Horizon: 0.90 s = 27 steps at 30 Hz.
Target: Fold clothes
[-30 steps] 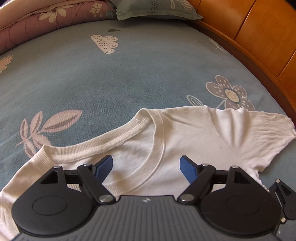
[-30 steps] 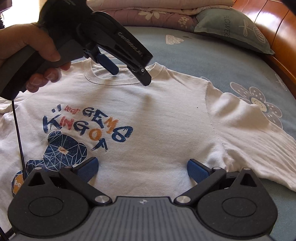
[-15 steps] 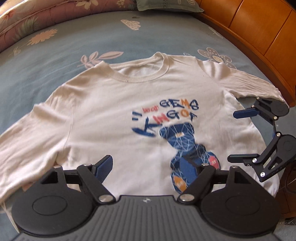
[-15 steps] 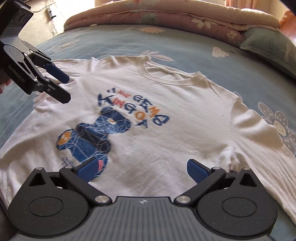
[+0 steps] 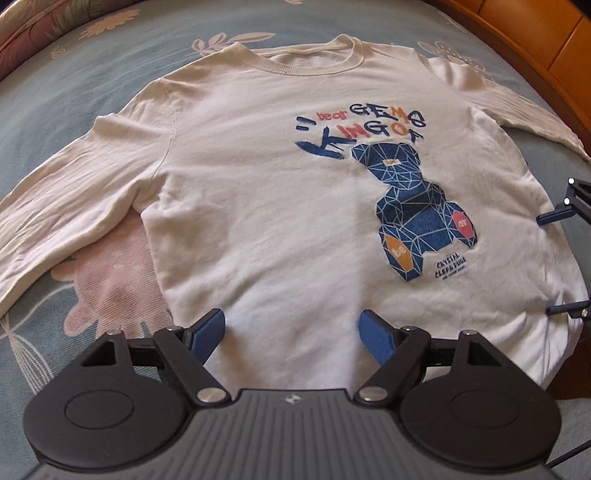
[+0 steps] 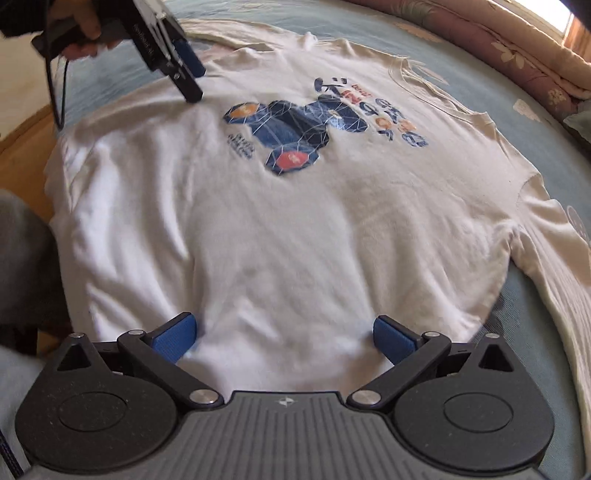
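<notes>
the white shirt [image 5: 266, 206] lies flat on the bed [image 5: 74, 74], front side up, with the neck hole at the far end and the bottom edge near the person. both long sleeves are spread out to the sides. no part of the shirt is folded over, so all of the folding is left to do: the sleeves and sides need to go in, and then the body needs to be folded up. whether this is the start, or the shirt got opened flat again, the pictures cannot say

the left gripper [image 5: 291, 334] is wide open and holds nothing. it hangs over the bottom part of the shirt. the right gripper [image 6: 284, 338] is wide open too and holds nothing. it is over the bottom edge of the shirt, more to the side. in the right view a hand [image 6: 79, 27] holds the left tool up by the far side of the shirt

the shirt has a blue bear picture [image 5: 413, 206] made of little shapes. above the bear are big letters that read "bear", "gems" and "king of". on the bear's feet are the small words "be" and "ar". under the bear it says "crystal clear pure", and a tiny line below that is too small to read. the writing on the side of the left tool is too blurry to read
</notes>
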Each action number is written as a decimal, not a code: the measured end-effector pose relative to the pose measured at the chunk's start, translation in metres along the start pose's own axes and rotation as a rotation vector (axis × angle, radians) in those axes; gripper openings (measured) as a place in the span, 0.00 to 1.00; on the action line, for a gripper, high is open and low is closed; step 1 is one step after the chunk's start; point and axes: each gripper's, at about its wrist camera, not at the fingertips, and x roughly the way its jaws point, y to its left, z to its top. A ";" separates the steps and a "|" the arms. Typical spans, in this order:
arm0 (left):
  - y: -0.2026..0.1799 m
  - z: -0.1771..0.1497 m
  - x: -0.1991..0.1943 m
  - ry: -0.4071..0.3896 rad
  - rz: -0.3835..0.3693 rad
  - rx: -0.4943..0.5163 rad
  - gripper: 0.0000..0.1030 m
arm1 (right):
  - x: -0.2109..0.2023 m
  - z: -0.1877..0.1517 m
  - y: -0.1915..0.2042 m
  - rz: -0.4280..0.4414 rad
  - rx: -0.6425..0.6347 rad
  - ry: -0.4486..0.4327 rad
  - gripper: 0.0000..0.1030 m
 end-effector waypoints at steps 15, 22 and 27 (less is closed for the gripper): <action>-0.103 -0.064 -0.026 0.106 -0.278 0.317 0.77 | -0.004 -0.007 0.000 -0.007 0.011 0.006 1.00; -0.117 -0.075 -0.027 0.131 -0.375 0.386 0.77 | -0.016 0.012 0.032 0.132 -0.211 -0.125 1.00; -0.123 -0.075 -0.015 0.177 -0.423 0.416 0.77 | 0.007 0.040 0.055 0.206 -0.239 -0.188 1.00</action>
